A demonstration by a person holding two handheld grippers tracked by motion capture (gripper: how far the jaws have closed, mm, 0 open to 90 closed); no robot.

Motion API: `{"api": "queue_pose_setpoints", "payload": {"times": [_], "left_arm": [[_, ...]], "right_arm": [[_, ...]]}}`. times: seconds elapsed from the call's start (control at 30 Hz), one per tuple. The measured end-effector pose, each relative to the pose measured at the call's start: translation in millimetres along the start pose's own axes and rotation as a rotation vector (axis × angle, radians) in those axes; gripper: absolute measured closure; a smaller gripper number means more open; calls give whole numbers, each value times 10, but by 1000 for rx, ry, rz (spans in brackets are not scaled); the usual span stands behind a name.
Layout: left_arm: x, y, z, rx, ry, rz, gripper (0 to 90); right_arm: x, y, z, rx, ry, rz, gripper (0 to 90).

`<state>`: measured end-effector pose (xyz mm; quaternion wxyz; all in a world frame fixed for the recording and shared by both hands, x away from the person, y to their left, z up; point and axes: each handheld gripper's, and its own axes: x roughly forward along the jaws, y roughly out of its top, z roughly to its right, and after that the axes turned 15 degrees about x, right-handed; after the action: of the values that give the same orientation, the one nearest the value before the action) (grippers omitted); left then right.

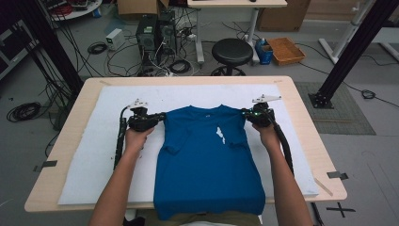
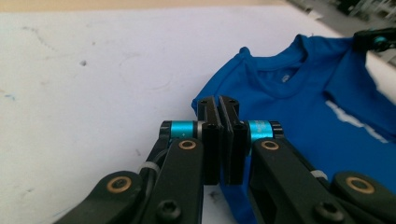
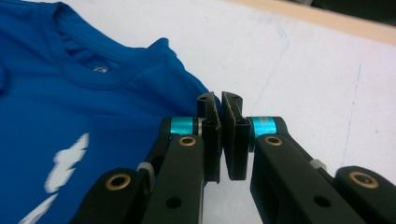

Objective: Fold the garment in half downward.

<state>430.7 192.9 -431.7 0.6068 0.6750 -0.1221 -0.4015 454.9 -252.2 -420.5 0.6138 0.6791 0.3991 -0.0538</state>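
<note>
I have both tongs, left (image 1: 157,117) and right (image 1: 245,113), clamped on the shoulders of the blue T-shirt (image 1: 207,160) lying flat on the table (image 1: 301,108); next I'd lift evenly to fold.

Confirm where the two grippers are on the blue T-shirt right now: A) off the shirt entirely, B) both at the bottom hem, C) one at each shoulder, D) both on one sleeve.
C: the left gripper and the right gripper sit at opposite shoulders of the blue T-shirt, jaws shut.
</note>
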Motion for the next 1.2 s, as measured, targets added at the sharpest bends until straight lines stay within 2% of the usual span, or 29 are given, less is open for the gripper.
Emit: {"api": "queue_pose_setpoints", "payload": {"times": [0.13, 0.2, 0.33, 0.43, 0.57, 0.67, 0.77, 0.9, 0.97, 1.03, 1.1, 1.2], "left_arm": [[-154, -15, 72, 15, -42, 50, 878], [-223, -32, 107, 20, -60, 63, 878], [-341, -59, 188, 38, -88, 62, 878], [-413, -97, 268, 65, -126, 48, 878], [-526, -150, 388, 97, -175, 30, 878], [-619, -210, 480, 116, -214, 20, 877], [-683, -290, 539, 144, -233, -21, 877], [-732, -408, 597, 154, -260, -82, 877], [-773, -462, 618, 155, -269, -98, 877], [-810, -502, 631, 156, -285, -122, 877], [-832, -534, 655, 155, -309, -143, 877], [-856, -551, 708, 187, -354, -178, 875]], "right_arm": [[-186, -98, -51, -13, 47, 30, 870], [-268, -161, -85, -34, 53, 30, 870], [-443, -263, -112, -27, 106, 52, 870], [-586, -318, -151, -27, 144, 57, 870], [-747, -419, -222, -57, 192, 34, 870], [-840, -528, -257, -63, 235, 0, 870], [-912, -649, -270, -83, 253, -30, 870], [-962, -807, -232, -80, 251, -93, 870], [-1009, -882, -216, -74, 268, -106, 870], [-1052, -949, -210, -89, 280, -126, 869], [-1072, -1016, -211, -93, 290, -158, 870], [-1087, -1094, -229, -101, 309, -203, 869]]}}
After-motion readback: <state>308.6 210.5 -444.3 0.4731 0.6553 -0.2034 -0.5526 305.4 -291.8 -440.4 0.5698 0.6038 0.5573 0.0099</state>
